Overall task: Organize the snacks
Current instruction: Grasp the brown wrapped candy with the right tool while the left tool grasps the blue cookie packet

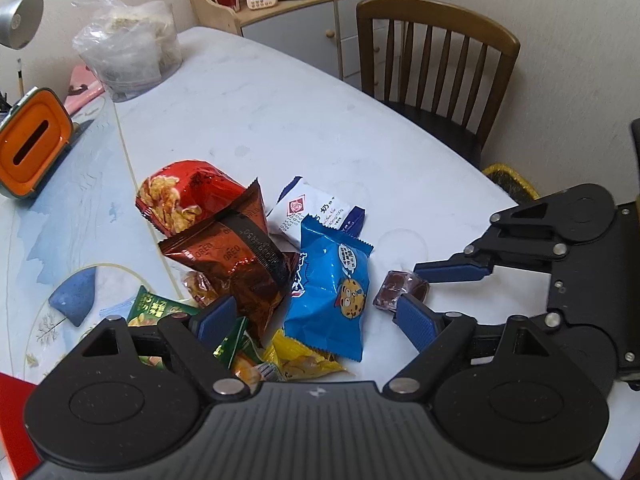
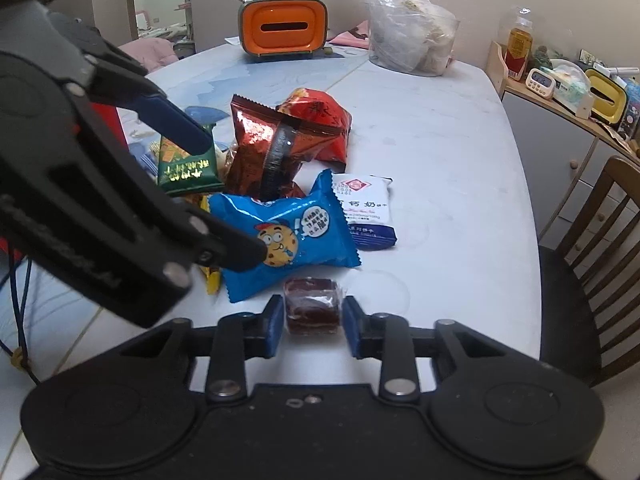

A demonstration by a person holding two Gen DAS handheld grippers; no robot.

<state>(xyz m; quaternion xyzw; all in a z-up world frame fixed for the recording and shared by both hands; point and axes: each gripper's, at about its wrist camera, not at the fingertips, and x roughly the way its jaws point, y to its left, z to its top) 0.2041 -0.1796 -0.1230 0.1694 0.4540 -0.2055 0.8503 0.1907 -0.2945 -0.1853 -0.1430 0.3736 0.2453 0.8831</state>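
So closest to the right wrist camera, the right gripper [image 2: 312,326] has its two blue pads on either side of a small dark brown candy [image 2: 313,307] in clear wrap, and the pads look like they're touching its sides, so I'd call that closed on the candy, which sits flat on the white table [image 2: 440,160]. Using that candy as the anchor: just beyond it and a bit left is a blue cookie packet [image 2: 288,232] with a cartoon cookie face, lying flat and not touching the candy as far as I can see. A yellow packet [image 1: 304,364] pokes out from under the blue one on the side away from the candy. The left gripper [image 1: 320,320] hangs over the pile with its jaws spread wide and nothing between the pads, one pad above the green packet [image 2: 188,168], the other out on the candy's side of the blue packet. Further from the candy, past the blue packet, there's a white and navy biscuit packet [image 2: 366,210], and left of that a shiny brown Oreo packet [image 2: 268,152] leaning on a puffy red chip bag [image 2: 320,124]. Way back from the candy are an orange box [image 2: 283,26] with a slot, a clear plastic bag [image 2: 412,36] of stuff, and off the table's far side a wooden chair [image 1: 436,64].
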